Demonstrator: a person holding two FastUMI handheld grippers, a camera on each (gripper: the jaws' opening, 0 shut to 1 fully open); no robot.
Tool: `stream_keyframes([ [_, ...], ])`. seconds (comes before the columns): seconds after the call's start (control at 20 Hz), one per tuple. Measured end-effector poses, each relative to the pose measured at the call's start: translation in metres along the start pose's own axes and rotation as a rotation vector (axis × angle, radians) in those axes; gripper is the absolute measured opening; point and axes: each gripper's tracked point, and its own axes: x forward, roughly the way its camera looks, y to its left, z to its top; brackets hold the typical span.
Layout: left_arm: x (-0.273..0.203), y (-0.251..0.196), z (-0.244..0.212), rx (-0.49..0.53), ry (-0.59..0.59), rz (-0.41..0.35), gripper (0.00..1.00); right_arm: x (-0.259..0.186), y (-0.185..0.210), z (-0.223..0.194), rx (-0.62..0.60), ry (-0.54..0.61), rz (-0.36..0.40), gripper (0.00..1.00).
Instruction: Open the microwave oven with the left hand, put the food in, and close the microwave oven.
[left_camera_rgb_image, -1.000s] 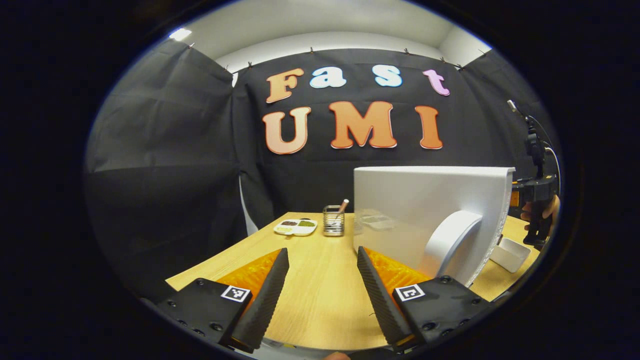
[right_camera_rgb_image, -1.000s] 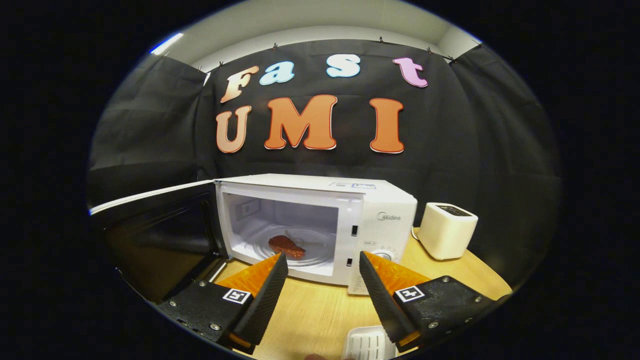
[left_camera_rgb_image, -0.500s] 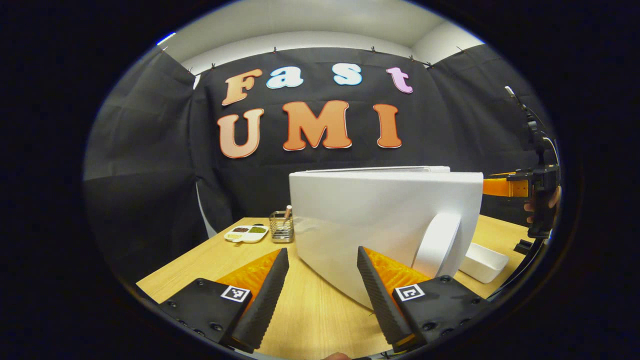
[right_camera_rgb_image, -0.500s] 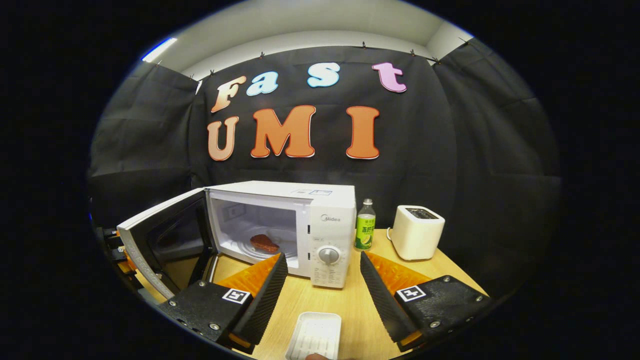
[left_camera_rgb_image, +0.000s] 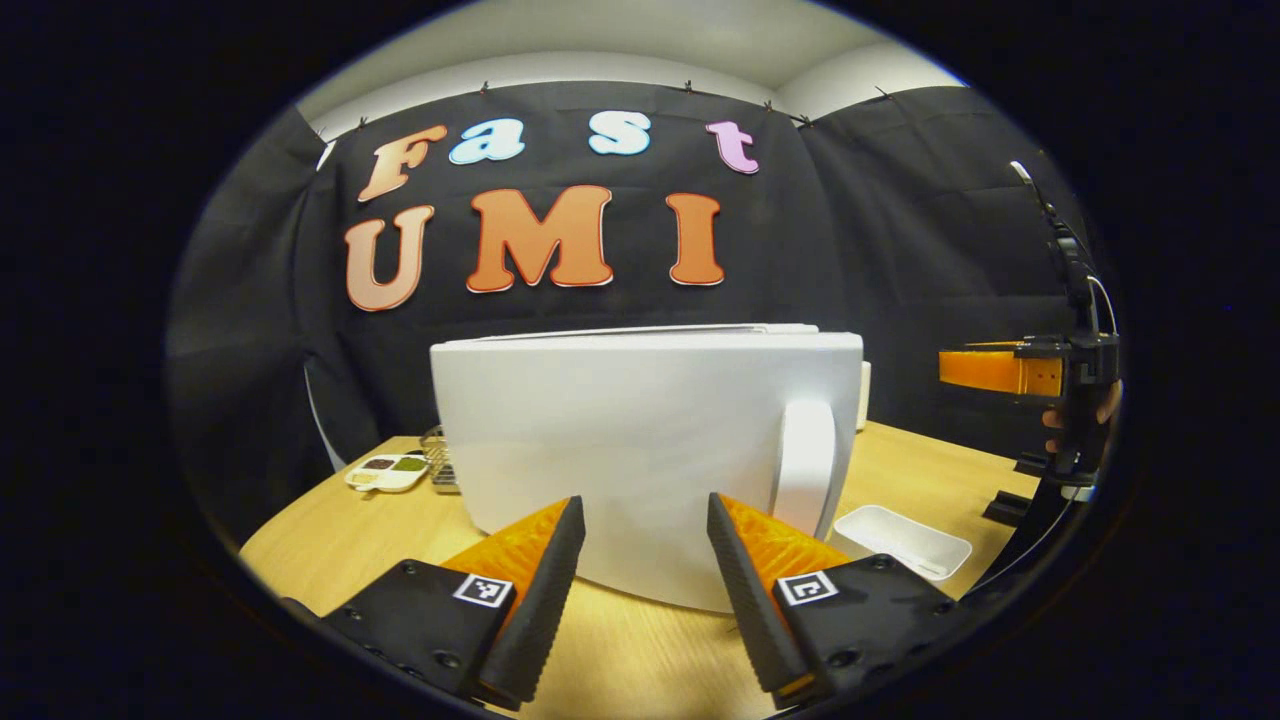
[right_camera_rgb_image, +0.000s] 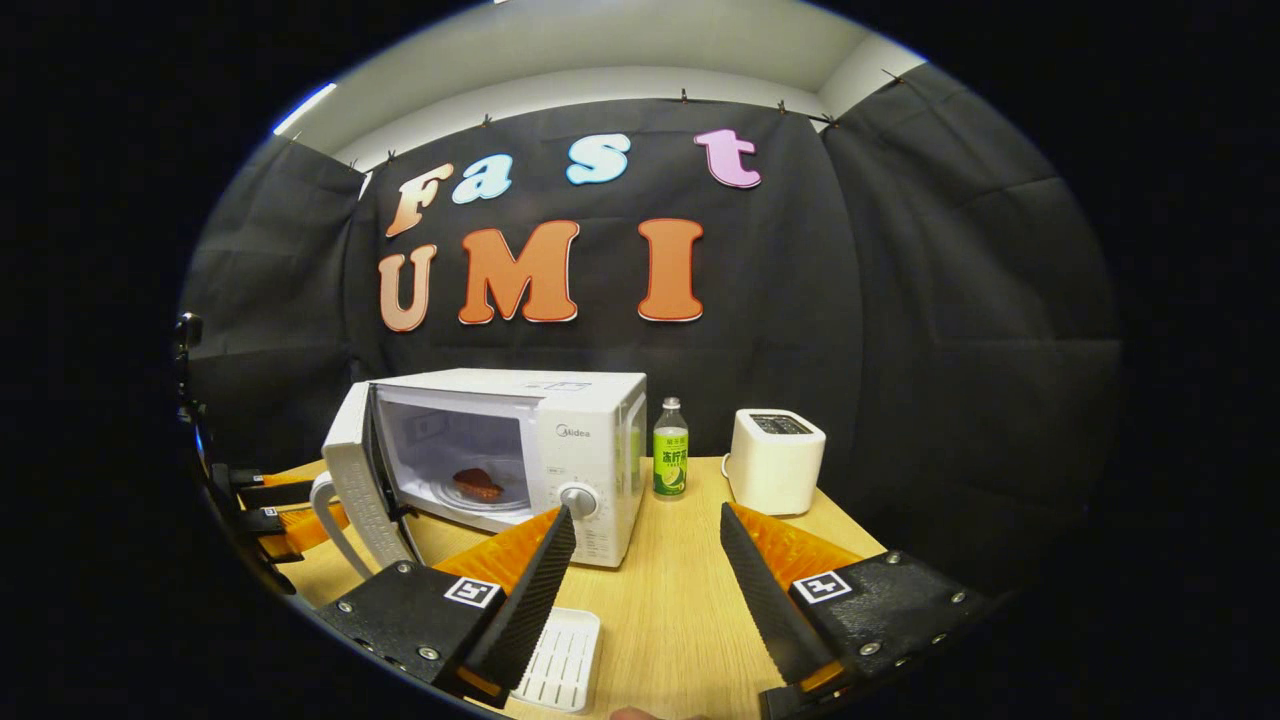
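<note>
While the white microwave oven (right_camera_rgb_image: 510, 455) sits left of centre in the right gripper view, its door (right_camera_rgb_image: 352, 480) stands partly open, swung toward the cavity with a gap showing. Through that gap a reddish-brown piece of food (right_camera_rgb_image: 478, 484) lies on the glass turntable inside. A round dial sits low on the control panel, and a grey brand mark is printed near the panel's top; I leave it unread. The right gripper (right_camera_rgb_image: 640, 585) fills the bottom of this view, jaws spread wide with nothing between them. A white ribbed plastic tray (right_camera_rgb_image: 560, 660) lies on the light wooden table (right_camera_rgb_image: 680, 620) at lower centre. Right of the oven stand a green-labelled bottle (right_camera_rgb_image: 670, 461) and a small white toaster (right_camera_rgb_image: 775, 459).

Over in the left gripper view, the door's blank white outer face (left_camera_rgb_image: 620, 440) fills the centre, its curved white handle (left_camera_rgb_image: 805, 465) at the right edge. The left gripper (left_camera_rgb_image: 640, 575) sits just before that face, jaws wide apart, gripping nothing; whether a fingertip touches the door I cannot tell. At the right edge of this view the right gripper (left_camera_rgb_image: 985, 370) is held in a hand (left_camera_rgb_image: 1080, 415).
</note>
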Motion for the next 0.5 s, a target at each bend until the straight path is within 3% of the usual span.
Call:
stream_keyframes([
  [0.25,0.036,-0.034,-0.012,-0.025,0.052,-0.033,0.24,-0.006,-0.030,-0.008,-0.002,0.005,-0.042,0.91],
  [0.3,0.042,-0.034,-0.012,-0.019,0.049,-0.016,0.25,-0.006,-0.035,-0.009,-0.002,0.008,-0.051,0.91],
  [0.45,0.061,-0.046,-0.010,-0.042,0.060,-0.042,0.02,-0.008,-0.047,-0.011,0.012,0.013,-0.067,0.91],
  [0.5,0.067,-0.051,-0.007,-0.046,0.058,-0.048,0.06,-0.009,-0.050,-0.010,0.013,0.011,-0.068,0.91],
])
